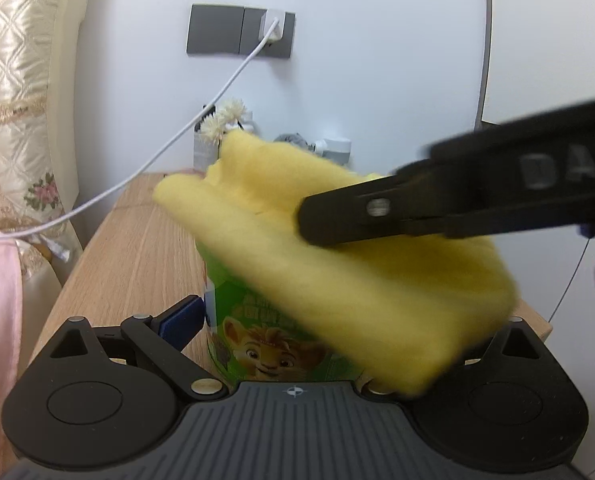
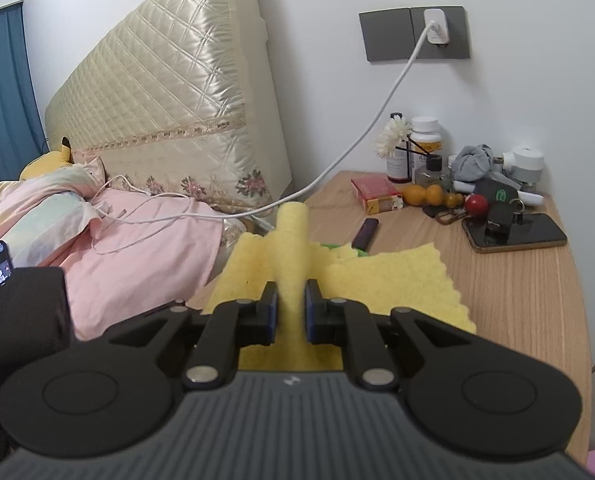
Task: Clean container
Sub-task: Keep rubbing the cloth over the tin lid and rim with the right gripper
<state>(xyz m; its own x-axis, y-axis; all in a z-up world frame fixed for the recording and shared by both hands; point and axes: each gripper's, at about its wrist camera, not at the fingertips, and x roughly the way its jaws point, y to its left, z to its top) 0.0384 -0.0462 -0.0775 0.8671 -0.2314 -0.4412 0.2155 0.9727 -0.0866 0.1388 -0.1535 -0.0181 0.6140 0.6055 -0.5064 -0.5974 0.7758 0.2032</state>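
A green container (image 1: 265, 332) with a lion cub picture stands on the wooden bedside table (image 1: 137, 248). My left gripper (image 1: 309, 320) is shut on it; the blue left pad (image 1: 181, 320) touches its side, the right finger is hidden by cloth. My right gripper (image 2: 290, 312) is shut on a yellow cloth (image 2: 393, 280), which drapes over the container's top. In the left wrist view the cloth (image 1: 337, 264) covers the container's mouth and the right gripper's black fingers (image 1: 377, 212) press into it from the right. Only a green sliver (image 2: 333, 246) of the container shows in the right wrist view.
At the table's back stand bottles (image 2: 425, 136), a flower diffuser (image 2: 393, 136), a red box (image 2: 373, 194), keys and a phone (image 2: 513, 234), and a dark lighter (image 2: 365, 234). A white charger cable (image 2: 361, 152) runs from the wall socket to the bed (image 2: 137, 240) on the left.
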